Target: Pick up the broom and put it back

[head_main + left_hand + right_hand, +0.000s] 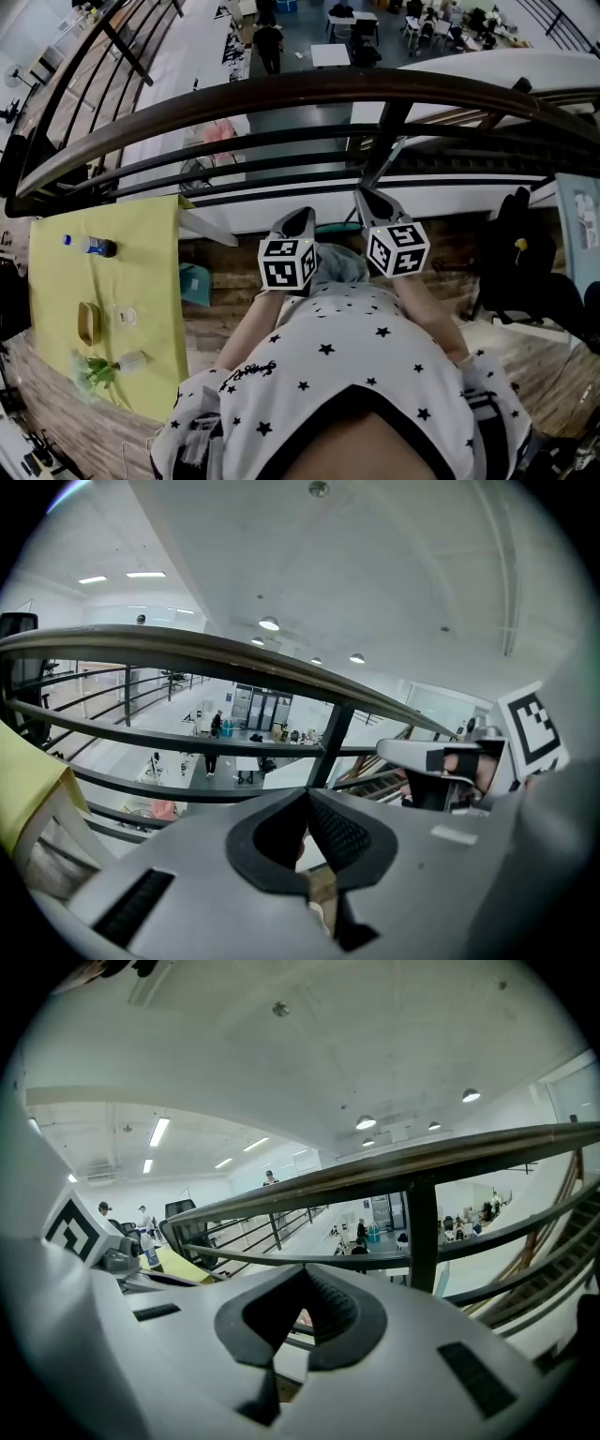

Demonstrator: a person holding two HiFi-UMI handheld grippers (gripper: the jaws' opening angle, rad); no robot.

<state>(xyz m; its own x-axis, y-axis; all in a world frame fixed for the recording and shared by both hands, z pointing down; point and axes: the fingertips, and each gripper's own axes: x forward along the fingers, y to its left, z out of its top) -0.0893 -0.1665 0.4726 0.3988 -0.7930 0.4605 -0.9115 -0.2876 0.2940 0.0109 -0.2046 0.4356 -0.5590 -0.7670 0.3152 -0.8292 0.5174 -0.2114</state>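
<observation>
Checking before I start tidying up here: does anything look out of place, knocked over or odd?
Nothing looks spilled or broken. Oddly, no broom is clearly in view; the left gripper and right gripper are shut on nothing, near the railing. A bottle on the yellow table seems to lie on its side.

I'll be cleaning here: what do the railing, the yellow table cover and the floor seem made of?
Railing: likely metal, dark, with a soft sheen along its top bar. Table cover: probably cloth, matte yellow, its edge drooping. Floor: wood-look planks with seams; real wood or laminate is unclear.
</observation>
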